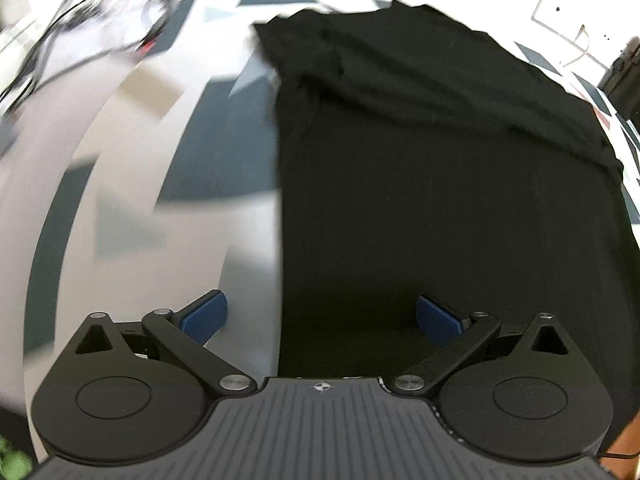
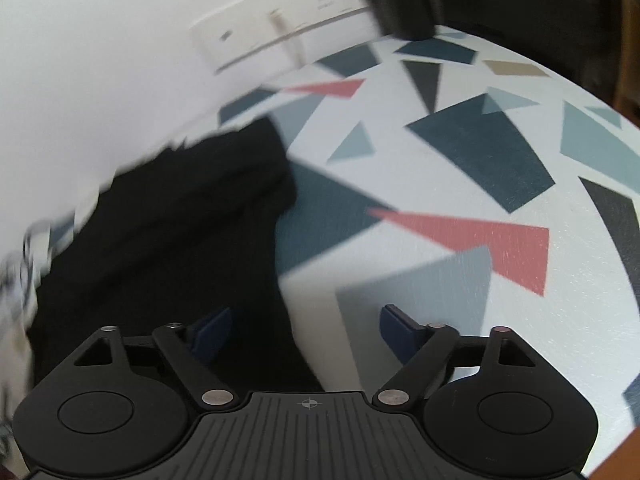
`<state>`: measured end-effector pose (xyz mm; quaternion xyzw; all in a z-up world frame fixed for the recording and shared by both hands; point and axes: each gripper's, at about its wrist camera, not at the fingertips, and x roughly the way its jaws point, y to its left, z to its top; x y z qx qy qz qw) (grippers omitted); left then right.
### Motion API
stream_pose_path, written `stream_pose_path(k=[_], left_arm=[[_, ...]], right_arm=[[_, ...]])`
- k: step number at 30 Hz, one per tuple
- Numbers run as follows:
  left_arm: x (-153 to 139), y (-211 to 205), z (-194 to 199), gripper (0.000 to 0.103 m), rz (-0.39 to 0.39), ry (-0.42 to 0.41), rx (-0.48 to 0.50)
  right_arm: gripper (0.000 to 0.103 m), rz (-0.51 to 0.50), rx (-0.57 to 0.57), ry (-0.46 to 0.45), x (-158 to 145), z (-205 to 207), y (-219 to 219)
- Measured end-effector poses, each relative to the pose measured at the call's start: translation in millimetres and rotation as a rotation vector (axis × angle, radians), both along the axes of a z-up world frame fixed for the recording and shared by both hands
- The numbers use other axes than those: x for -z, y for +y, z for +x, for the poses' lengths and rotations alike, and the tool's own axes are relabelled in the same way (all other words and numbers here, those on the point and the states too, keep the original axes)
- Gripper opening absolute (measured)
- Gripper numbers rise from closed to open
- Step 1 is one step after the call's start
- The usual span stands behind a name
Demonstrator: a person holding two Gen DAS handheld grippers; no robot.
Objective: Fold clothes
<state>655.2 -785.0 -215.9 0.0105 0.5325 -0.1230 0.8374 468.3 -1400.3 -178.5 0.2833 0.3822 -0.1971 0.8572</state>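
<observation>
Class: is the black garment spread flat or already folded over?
Partly folded: the black garment shows an overlapping layer across its far part; the rest lies flat.

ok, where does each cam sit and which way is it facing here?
Left wrist: sits on the left gripper, looking forward and down along its open fingers at the shirt and its left edge on the table.
Right wrist: sits on the right gripper, open fingers straddling the shirt's right edge; table and wall beyond.
Shared: shirt and patterned table.
</observation>
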Motion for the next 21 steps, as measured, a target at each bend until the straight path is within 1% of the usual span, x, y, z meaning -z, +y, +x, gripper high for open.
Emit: stream_pose_path(k=[3,4,5,7,8,10,15,17,20,21], left_arm=[[1,14,-39,0.103,-0.005,0.009,-0.065],[1,13,-51,0.103,0.001,0.005,-0.060],[1,12,-63,0.103,0.007,0.001,-0.055],[0,5,-78,0.103,0.027,-0.015,-0.013],[0,1,-86,0.103,0.037,-0.023,0.008],[-1,-2,-93,0.103,0.042,-0.017,0.002],[0,-5,-104,0.103,0.045,-0.039,-0.057],[0,-5,-105,0.103,0.043,-0.048,-0.062],[3,-1,-106,0.103,0.021,-0.057,-0.058],[4,0,-107,0.103,0.017,-0.063,-0.056]], right_arm=[[0.084,-0.025,-0.075,0.025,2,-15,10],[0.085,-0.033,-0.100,0.034,2,-20,14],[0.091,-0.041,-0.125,0.042,3,-25,17],[0.102,-0.057,-0.174,0.059,4,-35,24],[0.102,-0.065,-0.199,0.067,5,-40,27],[0.102,-0.063,-0.228,0.081,9,-49,32],[0.102,-0.195,-0.327,0.131,13,-58,57],[0.102,-0.246,-0.373,0.157,15,-59,66],[0.102,-0.261,-0.406,0.152,16,-63,75],[0.099,-0.266,-0.413,0.147,16,-65,78]])
